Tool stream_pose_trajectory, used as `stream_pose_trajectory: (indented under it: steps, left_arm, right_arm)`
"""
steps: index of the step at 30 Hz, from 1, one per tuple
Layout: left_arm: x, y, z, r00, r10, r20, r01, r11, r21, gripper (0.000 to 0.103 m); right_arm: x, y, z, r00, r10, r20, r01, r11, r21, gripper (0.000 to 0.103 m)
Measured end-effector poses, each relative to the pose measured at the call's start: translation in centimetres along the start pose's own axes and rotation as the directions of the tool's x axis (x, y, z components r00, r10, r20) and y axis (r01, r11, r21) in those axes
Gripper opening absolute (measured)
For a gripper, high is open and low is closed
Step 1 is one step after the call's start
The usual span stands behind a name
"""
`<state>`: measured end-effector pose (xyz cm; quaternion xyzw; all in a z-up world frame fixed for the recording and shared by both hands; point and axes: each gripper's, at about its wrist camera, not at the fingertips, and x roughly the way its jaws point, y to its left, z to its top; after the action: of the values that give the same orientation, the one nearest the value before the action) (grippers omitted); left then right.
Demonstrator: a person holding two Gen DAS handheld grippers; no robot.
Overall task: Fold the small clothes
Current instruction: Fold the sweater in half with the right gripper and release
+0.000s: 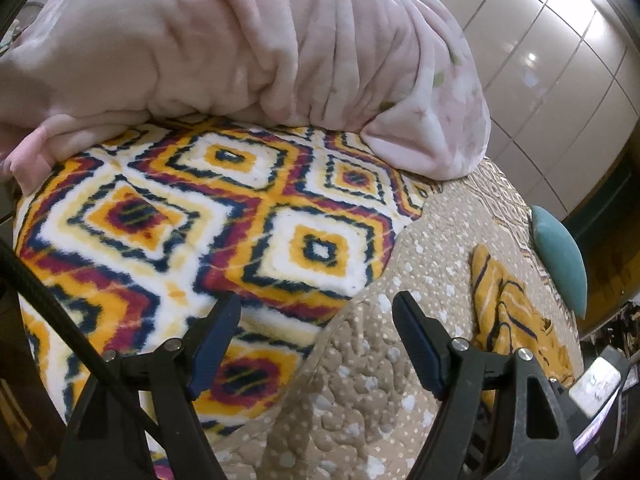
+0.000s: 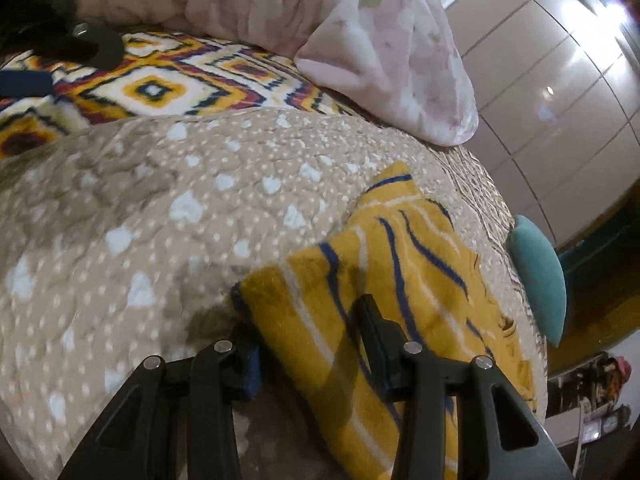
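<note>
A small yellow garment with blue and white stripes (image 2: 384, 280) lies crumpled on the beige dotted bedspread (image 2: 160, 208). My right gripper (image 2: 306, 330) is open, low over the garment's near left corner, one finger on each side of the cloth edge, not closed on it. In the left wrist view the same garment (image 1: 508, 312) lies to the right, apart from my left gripper (image 1: 318, 312), which is open and empty above the edge between the patterned blanket and the bedspread (image 1: 360, 380).
A blanket with yellow, red and blue diamonds (image 1: 192, 220) covers the left of the bed. A bulky pink quilt (image 1: 240, 40) lies at the back. A teal cushion (image 2: 540, 276) sits at the right edge. Glossy wardrobe doors (image 1: 560, 60) stand behind.
</note>
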<state>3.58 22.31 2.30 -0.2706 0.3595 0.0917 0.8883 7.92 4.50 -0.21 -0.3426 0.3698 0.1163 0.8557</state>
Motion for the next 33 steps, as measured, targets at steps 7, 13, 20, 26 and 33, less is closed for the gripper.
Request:
stream_pose_trajectory:
  steps: [7, 13, 20, 26, 33]
  left_arm:
    - [-0.6, 0.1, -0.2, 1.0, 0.005, 0.025, -0.004, 1.0, -0.009, 0.077]
    - [-1.9, -3.8, -1.3, 0.997, 0.011, 0.075, -0.016, 0.997, 0.07, 0.077]
    - [-4.0, -12.8, -4.6, 0.994, -0.101, 0.029, 0.087, 0.944, 0.32, 0.079]
    - [-2.7, -21.0, -9.5, 0.983, -0.151, -0.109, 0.185, 0.861, 0.474, 0.081]
    - [-2.1, -28.6, -14.4, 0.941, -0.202, -0.272, 0.322, 0.783, 0.532, 0.081]
  right_arm:
    - [-0.7, -1.9, 0.2, 0.997, 0.074, -0.005, -0.072, 0.984, 0.162, 0.013]
    - [-4.0, -12.5, -1.1, 0.97, 0.202, 0.138, -0.244, 0.828, 0.506, 0.012]
    - [-8.2, -29.6, -17.5, 0.956, 0.111, 0.271, -0.292, 0.437, 0.851, 0.012]
    - [-3.4, -31.1, -31.2, 0.958, 0.211, 0.192, -0.235, 0.202, 0.951, 0.012]
    - [-4.6, -29.8, -32.4, 0.926, 0.2, 0.321, -0.353, 0.153, 0.923, 0.012]
